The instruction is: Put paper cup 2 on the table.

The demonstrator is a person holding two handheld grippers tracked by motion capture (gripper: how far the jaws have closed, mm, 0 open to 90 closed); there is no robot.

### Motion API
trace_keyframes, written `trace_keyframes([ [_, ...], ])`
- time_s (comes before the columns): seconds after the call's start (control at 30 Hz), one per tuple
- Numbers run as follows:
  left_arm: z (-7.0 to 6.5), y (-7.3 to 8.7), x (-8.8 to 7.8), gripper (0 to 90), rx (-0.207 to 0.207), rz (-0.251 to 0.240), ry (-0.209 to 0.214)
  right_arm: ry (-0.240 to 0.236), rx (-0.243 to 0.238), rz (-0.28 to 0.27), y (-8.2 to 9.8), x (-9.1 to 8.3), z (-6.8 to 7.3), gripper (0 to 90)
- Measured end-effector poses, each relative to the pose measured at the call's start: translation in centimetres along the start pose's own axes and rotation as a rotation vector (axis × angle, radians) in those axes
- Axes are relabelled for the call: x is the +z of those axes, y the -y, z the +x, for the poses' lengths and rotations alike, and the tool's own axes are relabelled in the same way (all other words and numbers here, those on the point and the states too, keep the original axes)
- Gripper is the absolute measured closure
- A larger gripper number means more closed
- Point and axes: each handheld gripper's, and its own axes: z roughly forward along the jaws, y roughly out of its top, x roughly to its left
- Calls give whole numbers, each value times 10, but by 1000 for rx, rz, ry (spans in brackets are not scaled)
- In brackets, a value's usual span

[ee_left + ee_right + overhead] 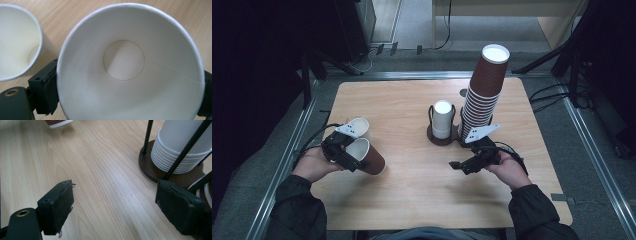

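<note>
My left gripper [354,157] is shut on a brown paper cup [371,159] that lies tilted on its side near the table's left edge. In the left gripper view the cup's white inside [125,60] faces the camera, and the black pads [48,86] press on its rim from both sides. A second cup, white [358,128], stands just behind it and shows at the left [17,45]. My right gripper [460,165] is open and holds nothing, low over the wood in front of the cup holder; its jaws stand wide apart [115,192].
A dark round holder [438,138] with thin black rods holds an upside-down stack of white cups [442,119] [180,147]. Beside it a tall leaning stack of brown cups [484,95] rises. The wooden table [412,190] has metal rails along its sides.
</note>
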Motion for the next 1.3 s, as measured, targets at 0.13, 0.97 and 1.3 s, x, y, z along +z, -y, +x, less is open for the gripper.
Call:
trace_keyframes([
  [0.13,5,6,-3,68,-32,17,-32,0,-2,1,0,0,0,159],
  [0.97,19,11,2,54,-98,122,-143,4,-3,6,0,0,0,159],
  [1.3,14,6,6,42,-66,135,-165,6,2,2,1,-1,0,159],
])
